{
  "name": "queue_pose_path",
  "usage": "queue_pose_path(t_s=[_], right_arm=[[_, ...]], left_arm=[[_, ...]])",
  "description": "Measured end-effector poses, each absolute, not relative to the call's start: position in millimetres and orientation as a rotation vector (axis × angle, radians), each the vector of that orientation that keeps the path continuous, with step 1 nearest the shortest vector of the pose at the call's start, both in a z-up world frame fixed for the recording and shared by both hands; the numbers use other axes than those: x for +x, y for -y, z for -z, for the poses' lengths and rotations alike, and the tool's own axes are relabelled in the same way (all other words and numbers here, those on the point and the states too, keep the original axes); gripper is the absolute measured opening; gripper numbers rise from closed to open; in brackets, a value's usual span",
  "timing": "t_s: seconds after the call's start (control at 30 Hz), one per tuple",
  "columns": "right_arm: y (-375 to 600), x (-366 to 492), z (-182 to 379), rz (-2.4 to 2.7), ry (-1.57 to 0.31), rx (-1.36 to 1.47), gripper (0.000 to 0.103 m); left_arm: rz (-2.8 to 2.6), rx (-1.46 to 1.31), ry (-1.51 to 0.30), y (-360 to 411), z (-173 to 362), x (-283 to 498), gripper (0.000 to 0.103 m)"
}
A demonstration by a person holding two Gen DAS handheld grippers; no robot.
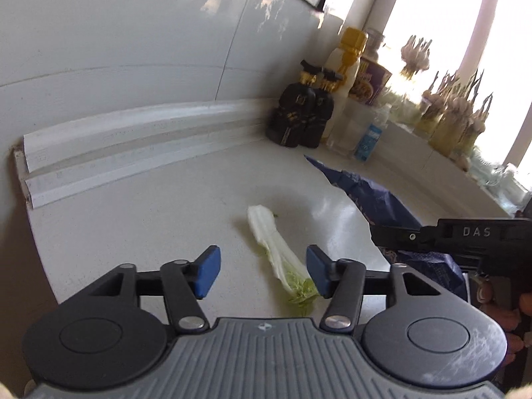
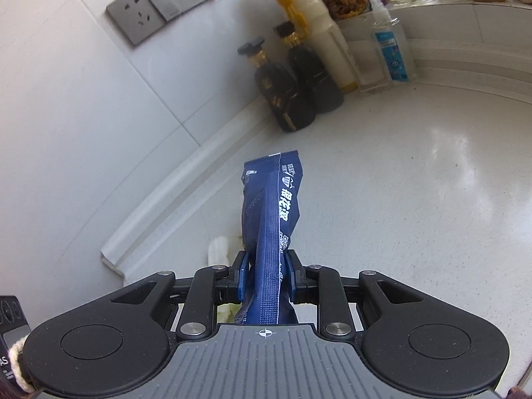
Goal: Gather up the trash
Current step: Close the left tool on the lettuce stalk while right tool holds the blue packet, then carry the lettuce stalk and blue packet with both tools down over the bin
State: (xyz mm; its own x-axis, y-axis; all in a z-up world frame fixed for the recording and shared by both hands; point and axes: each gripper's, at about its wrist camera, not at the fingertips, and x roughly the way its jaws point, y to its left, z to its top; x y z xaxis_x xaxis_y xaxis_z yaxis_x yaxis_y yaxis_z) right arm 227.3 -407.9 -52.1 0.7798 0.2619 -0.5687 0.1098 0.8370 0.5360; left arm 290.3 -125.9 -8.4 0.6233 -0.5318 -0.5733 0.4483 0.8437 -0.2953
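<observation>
A pale cabbage leaf point(image 1: 278, 255) with a green frilly end lies on the white counter point(image 1: 149, 206). My left gripper point(image 1: 263, 272) is open above it, and the leaf's green end lies between the blue pads, close to the right one. My right gripper point(image 2: 265, 276) is shut on a dark blue snack wrapper point(image 2: 271, 199) and holds it above the counter point(image 2: 415, 199). The wrapper point(image 1: 372, 196) and the right gripper's body point(image 1: 465, 236) show at the right of the left wrist view. A bit of the leaf point(image 2: 218, 249) shows left of the right gripper.
Two dark bottles point(image 1: 301, 116), a tall white bottle with a gold cap point(image 1: 344, 66), a box and a small clear spray bottle point(image 1: 370, 136) stand in the back corner. A white backsplash strip point(image 1: 133, 146) runs along the wall. Jars point(image 1: 452, 123) line the window sill. Wall sockets point(image 2: 159, 3) sit above.
</observation>
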Motion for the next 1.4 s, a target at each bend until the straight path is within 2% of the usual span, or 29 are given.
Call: queue_pose_path(t_s=[0.13,0.23,0.3,0.4,0.43,0.47,0.57,0.6,0.63,0.93,1.4], right_arm=[[405.0,228.2,52.0,-0.088,-0.683,0.574,0.024],[405.2,227.8,52.8,-0.091,-0.686,0.577,0.024],[405.3,227.8,53.6,-0.087,-0.689,0.576,0.024],[406.9,229.4,54.6,-0.081,-0.692,0.585,0.024],[407.3,229.2,54.8,-0.082,-0.692,0.589,0.024],[407.0,229.1,54.5,-0.083,-0.691,0.592,0.024],[403.6,228.1,51.7,-0.098,-0.684,0.589,0.024],[402.0,227.8,50.4,-0.107,-0.682,0.587,0.024],[400.0,227.5,48.9,-0.116,-0.679,0.584,0.024],[364.0,229.5,31.9,-0.212,-0.686,0.526,0.024],[252.8,232.3,16.1,-0.418,-0.736,0.335,0.024]], left_arm=[[0.537,-0.077,-0.706,152.1,15.8,284.6,0.061],[0.509,-0.022,-0.699,172.9,20.7,281.7,0.058],[0.468,0.023,-0.689,183.6,24.6,280.4,0.043],[0.431,0.075,-0.662,186.9,26.9,274.8,0.027],[0.429,0.068,-0.659,184.4,27.1,274.4,0.025],[0.427,0.055,-0.657,181.8,27.1,275.5,0.019],[0.445,-0.010,-0.661,168.3,24.1,278.6,0.013],[0.446,-0.025,-0.657,163.4,22.3,278.3,0.006],[0.455,-0.038,-0.647,160.3,19.4,276.2,0.004],[0.407,-0.107,-0.616,122.6,4.0,265.1,0.002],[0.307,-0.272,-0.569,23.5,-12.0,237.1,0.002]])
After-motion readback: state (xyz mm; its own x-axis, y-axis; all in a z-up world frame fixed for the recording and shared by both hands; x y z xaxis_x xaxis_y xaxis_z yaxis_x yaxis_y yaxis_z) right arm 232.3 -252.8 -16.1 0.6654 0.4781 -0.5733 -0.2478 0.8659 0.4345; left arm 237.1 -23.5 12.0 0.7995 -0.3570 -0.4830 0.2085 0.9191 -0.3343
